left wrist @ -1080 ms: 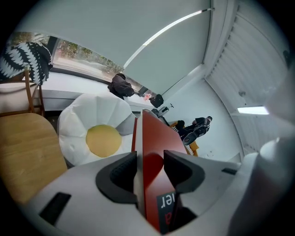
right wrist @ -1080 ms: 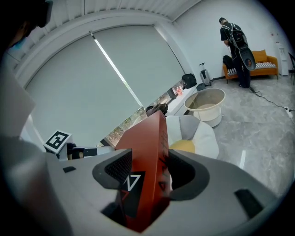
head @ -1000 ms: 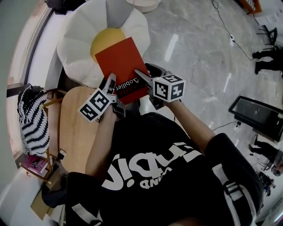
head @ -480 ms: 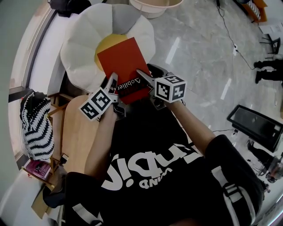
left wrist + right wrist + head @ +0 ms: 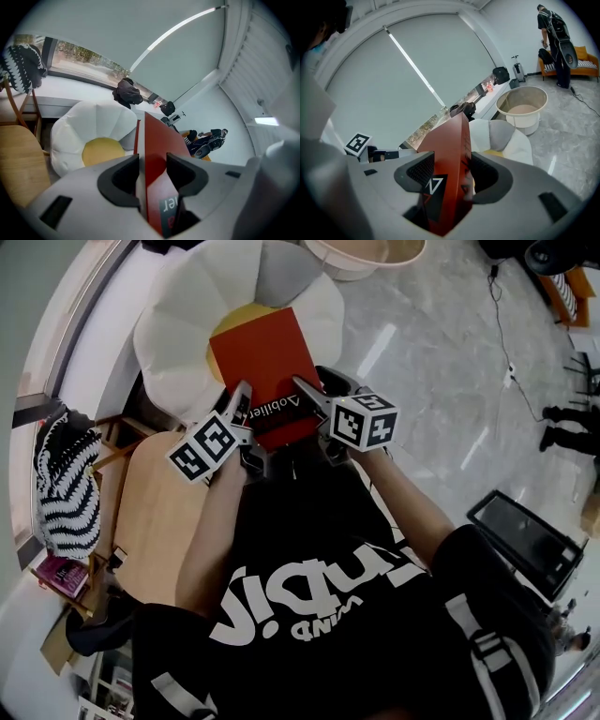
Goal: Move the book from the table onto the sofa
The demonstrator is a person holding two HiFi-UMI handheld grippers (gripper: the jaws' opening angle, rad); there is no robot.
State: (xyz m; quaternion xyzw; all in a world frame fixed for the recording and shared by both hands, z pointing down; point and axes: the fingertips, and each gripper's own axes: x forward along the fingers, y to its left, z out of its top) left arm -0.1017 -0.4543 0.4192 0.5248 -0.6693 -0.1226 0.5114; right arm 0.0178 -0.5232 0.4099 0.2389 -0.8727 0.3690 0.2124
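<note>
I hold a red book [image 5: 267, 367] in the air with both grippers, each clamped on its near edge. My left gripper [image 5: 242, 413] grips the book's left corner; in the left gripper view the book [image 5: 154, 159] stands between the jaws [image 5: 153, 174]. My right gripper [image 5: 309, 399] grips the right corner, and the right gripper view shows the book [image 5: 447, 154] pinched between the jaws [image 5: 452, 171]. The book hangs over the white flower-shaped sofa [image 5: 178, 324] with its yellow centre [image 5: 230, 320], seen also as a sofa [image 5: 79, 136] in the left gripper view.
A round wooden table [image 5: 159, 512] is at my lower left, with a zebra-striped cushion [image 5: 61, 479] on a chair beside it. A beige tub [image 5: 361, 254] stands beyond the sofa. People [image 5: 572, 413] and a dark flat screen [image 5: 520, 540] are on the marble floor to the right.
Both grippers have carried the book forward, further over the sofa's yellow centre. The table has dropped back toward the lower left of the head view.
</note>
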